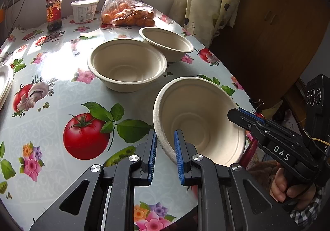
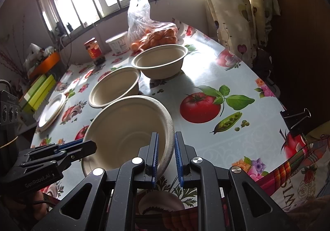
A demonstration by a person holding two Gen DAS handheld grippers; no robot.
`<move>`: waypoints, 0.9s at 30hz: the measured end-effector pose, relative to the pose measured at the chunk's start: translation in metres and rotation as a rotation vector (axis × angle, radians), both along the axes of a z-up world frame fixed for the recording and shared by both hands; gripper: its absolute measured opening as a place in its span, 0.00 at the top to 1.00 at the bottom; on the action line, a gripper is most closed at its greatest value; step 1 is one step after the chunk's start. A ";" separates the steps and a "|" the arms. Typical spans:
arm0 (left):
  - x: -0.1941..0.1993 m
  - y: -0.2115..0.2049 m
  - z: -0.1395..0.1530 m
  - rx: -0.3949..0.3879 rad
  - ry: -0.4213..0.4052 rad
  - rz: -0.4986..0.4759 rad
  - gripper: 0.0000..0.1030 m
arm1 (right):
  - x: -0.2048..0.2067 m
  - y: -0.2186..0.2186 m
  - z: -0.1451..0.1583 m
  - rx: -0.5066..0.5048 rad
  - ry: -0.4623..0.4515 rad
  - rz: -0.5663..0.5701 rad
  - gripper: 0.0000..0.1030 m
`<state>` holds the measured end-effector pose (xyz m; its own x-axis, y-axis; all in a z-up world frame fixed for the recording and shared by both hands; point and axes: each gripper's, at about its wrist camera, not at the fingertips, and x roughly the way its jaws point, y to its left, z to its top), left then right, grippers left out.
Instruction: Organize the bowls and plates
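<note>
You are holding the nearest bowl by its rim with both hand-held grippers, ready to stack it.

In the left wrist view, your left hand-held gripper (image 1: pixel 165 150) is clamping the near rim of the nearest bowl (image 1: pixel 198 119), which is tilting at the tabletop (image 1: pixel 61 94) edge, while your right hand-held gripper (image 1: pixel 235 112) is pinching the opposite rim. The middle bowl (image 1: pixel 126 64) is sitting just beyond, with the far bowl (image 1: pixel 167 44) touching it. In the right wrist view, your right hand-held gripper (image 2: pixel 166 148) is closing on the nearest bowl's (image 2: pixel 127 123) rim, with your left hand-held gripper (image 2: pixel 90 145) at the other side. The next move is probably calling for a level lift, then nesting it into the middle bowl (image 2: pixel 115 85); plates (image 2: pixel 51 111) are waiting at the left.
</note>
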<state>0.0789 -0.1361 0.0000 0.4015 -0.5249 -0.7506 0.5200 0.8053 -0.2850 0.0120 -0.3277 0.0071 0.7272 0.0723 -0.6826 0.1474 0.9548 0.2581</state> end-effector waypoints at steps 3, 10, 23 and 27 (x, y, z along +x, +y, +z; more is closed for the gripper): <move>-0.001 0.000 0.002 -0.001 -0.005 0.004 0.82 | 0.000 0.001 0.003 -0.005 -0.003 0.000 0.85; 0.001 0.003 0.007 -0.006 -0.016 0.015 0.82 | 0.001 0.006 0.010 -0.013 -0.018 0.007 0.85; 0.012 0.011 0.023 -0.026 -0.039 0.050 0.82 | 0.014 0.014 0.027 -0.029 -0.050 0.031 0.85; 0.016 0.012 0.025 -0.026 -0.043 0.058 0.82 | 0.018 0.015 0.031 -0.029 -0.057 0.036 0.85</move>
<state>0.0946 -0.1237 0.0250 0.4633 -0.5192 -0.7182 0.4853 0.8267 -0.2845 0.0304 -0.3130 0.0382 0.7622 0.0796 -0.6424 0.0988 0.9665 0.2370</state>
